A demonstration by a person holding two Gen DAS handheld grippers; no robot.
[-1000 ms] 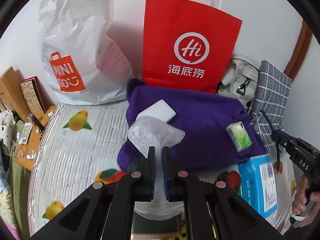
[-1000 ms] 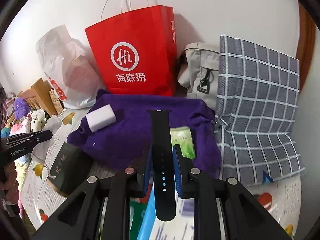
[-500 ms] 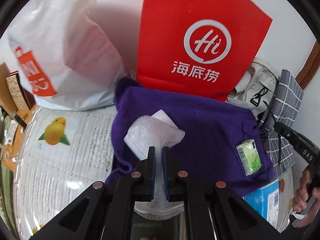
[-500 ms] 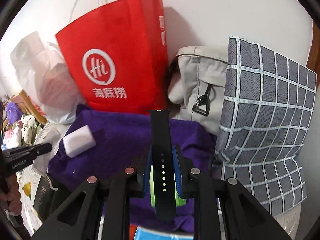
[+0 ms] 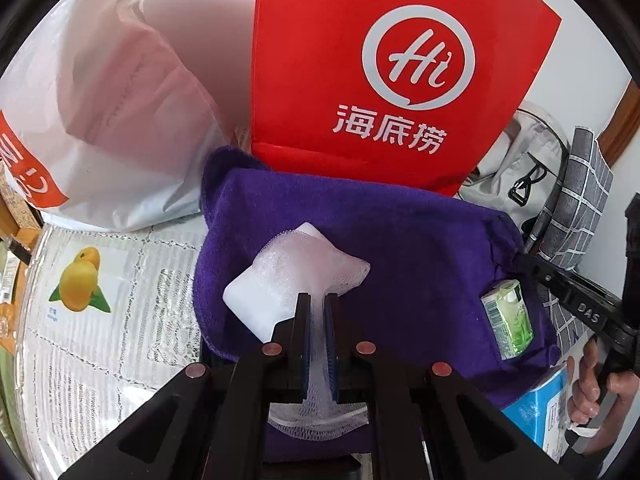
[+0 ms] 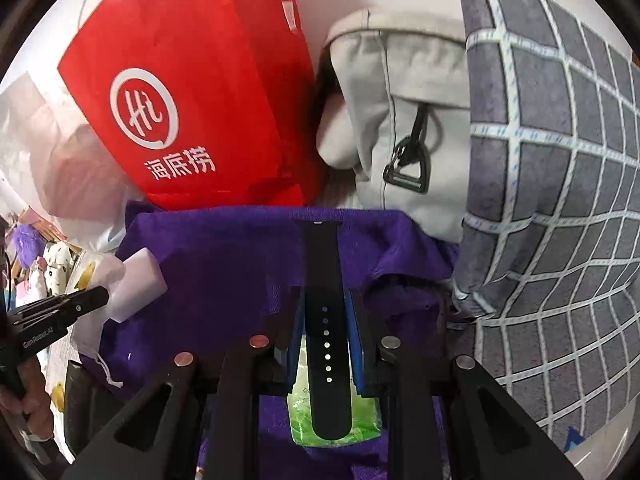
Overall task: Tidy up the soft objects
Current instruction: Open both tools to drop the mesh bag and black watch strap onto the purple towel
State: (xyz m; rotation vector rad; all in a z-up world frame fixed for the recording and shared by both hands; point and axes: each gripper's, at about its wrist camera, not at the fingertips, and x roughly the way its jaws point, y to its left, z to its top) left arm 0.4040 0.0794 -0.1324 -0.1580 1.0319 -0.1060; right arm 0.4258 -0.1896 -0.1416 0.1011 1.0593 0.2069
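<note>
Left tongs [image 5: 317,306]: pressed together on a strip of white mesh netting [image 5: 316,264]; the net fans out beyond the tips and hangs loose behind them.
White mesh netting: its spread end lies over a white rectangular foam block [image 5: 256,300], touching it.
White foam block: rests on the left part of a purple plush towel [image 5: 420,248]; seen from the right wrist it sits at the towel's left edge [image 6: 138,286].
Right tongs [image 6: 325,308]: pinching a black silicone watch strap [image 6: 322,276] with a row of small holes; the strap runs lengthwise between the pads, one end sticking forward over the towel, the other hanging back.
Green plastic tissue packet [image 6: 334,424]: lies on the purple towel [image 6: 224,264] directly under the right tongs; in the left wrist view it is near the towel's right edge [image 5: 508,322].
Purple towel: spread on the tabletop [image 5: 100,320], which carries a clear cover printed with fruit.
Back edge of tabletop: red paper carrier bag with white round logo [image 5: 380,68] stands upright, touching the towel's far edge; white plastic shopping bag with orange print [image 5: 100,120] to its left; grey canvas bag with black buckle [image 6: 400,120] and grey cloth with white grid lines [image 6: 552,200] to its right.
Blue and white carton [image 5: 536,408]: at the towel's near right corner, partly seen.
Person: a hand [image 5: 592,388] grips the handle of the right tongs at the frame's right edge.
</note>
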